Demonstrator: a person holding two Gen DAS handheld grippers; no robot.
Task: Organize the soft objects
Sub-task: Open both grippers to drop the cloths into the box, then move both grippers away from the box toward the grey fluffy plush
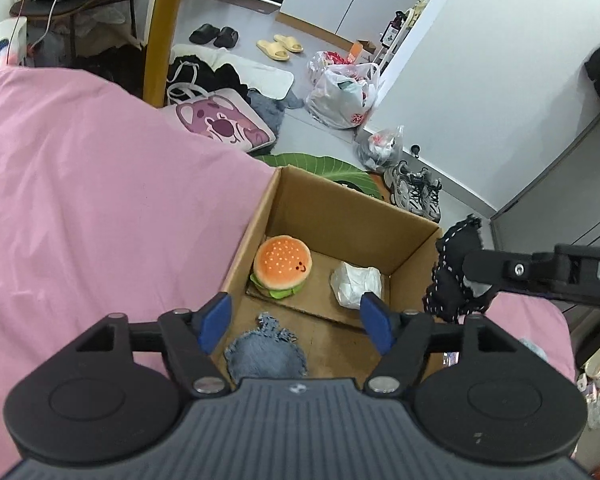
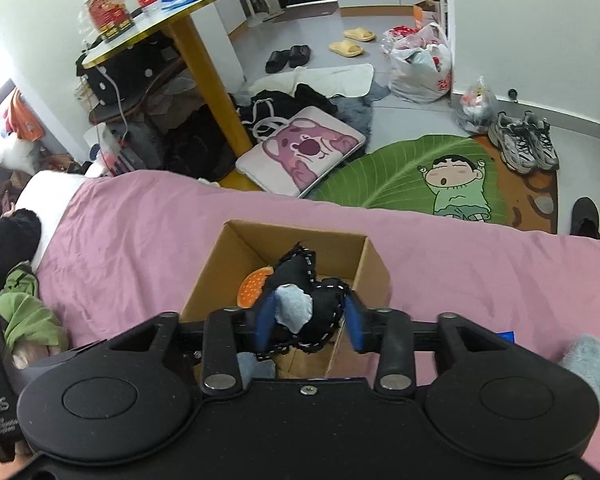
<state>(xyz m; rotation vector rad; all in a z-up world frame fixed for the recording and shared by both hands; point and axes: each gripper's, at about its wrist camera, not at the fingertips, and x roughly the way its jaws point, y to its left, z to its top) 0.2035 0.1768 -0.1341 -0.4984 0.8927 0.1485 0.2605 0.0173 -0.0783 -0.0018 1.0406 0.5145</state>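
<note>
1. The open brown cardboard box (image 1: 332, 216) sits on a pink bedsheet (image 1: 80, 184), its far wall toward the floor.
2. Inside the box, the orange-topped plush hamburger with a green lettuce edge (image 1: 282, 266) lies by the left wall; a crumpled white soft bundle (image 1: 356, 282) lies near the right wall, well apart from it; a frayed blue denim patch (image 1: 264, 354) lies at the near end.
3. The left gripper (image 1: 296, 322) hangs over the near end of the box with its blue-padded fingers (image 1: 216, 320) spread wide and nothing between them.
4. The right gripper (image 2: 310, 318) has its blue pads pressed against a black stuffed fabric toy with white dashed stitching and a pale grey patch (image 2: 300, 300); the jaws stand partly closed around it.
5. That toy is above the box's near right edge (from the left wrist view it shows just outside the right wall (image 1: 452, 276)).
6. Readable writing: white letters "DA" on the right gripper's body in the left wrist view, and "DAS" on the black body at the lower left of the right wrist view; smaller print beneath it is too blurred to read.
7. A fluffy pale blue soft thing (image 2: 592, 364) lies on the sheet, right of the right gripper.
8. On the floor, a green leaf-shaped rug with a cartoon child (image 2: 432, 180).
</note>
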